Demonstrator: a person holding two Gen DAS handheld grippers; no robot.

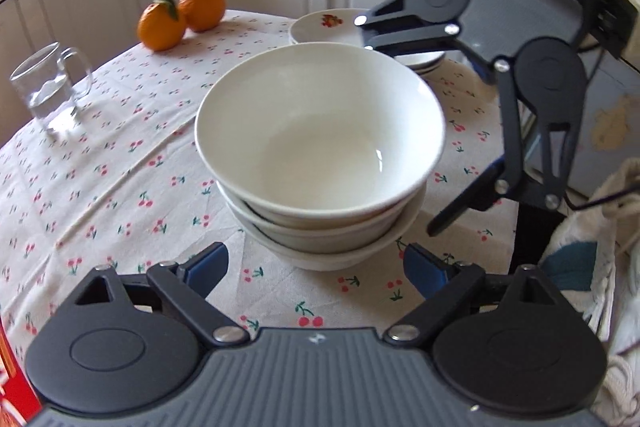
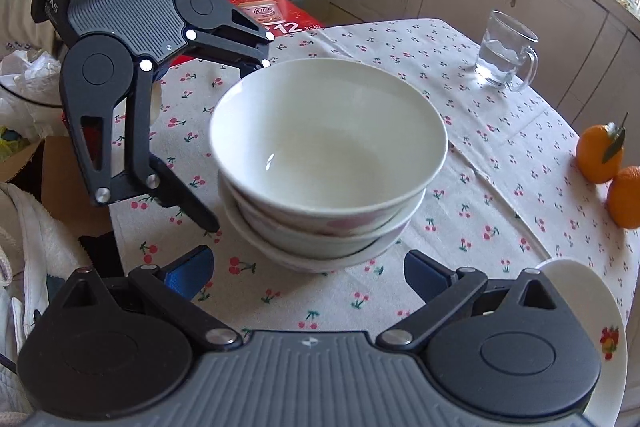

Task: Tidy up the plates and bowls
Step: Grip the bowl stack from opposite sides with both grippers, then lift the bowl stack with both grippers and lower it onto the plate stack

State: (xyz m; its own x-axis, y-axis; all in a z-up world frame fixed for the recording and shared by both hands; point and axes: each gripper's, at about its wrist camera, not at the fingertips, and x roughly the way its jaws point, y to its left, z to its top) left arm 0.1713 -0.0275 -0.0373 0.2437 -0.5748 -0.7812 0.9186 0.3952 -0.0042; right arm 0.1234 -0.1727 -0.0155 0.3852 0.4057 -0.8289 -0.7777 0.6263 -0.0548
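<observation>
— Blue-padded jaws of the left gripper [image 1: 316, 269] sit nearest its camera, spread wide with nothing between them; the stack of three nested white ceramic bowls [image 1: 320, 155] stands just beyond, centred on the gap.

— And from the other side?

— Same picture: the right gripper [image 2: 308, 273] has its jaws spread and empty too, with the bowl stack dead ahead on the cherry-print cloth of the tabletop [image 2: 500, 195]. Each gripper shows in the other's view, flanking the stack on opposite sides, tilted down toward it.

— So which is nearer?

— Neither, by my reading; both seem about equally close. The bowls are round, so there is no long axis to line up with, only the rim. The lift likely needs both sides pinched together.

— The plates?

— White fruit-patterned plates [image 1: 328, 27] lie on the far side of the bowls in the left view.
</observation>
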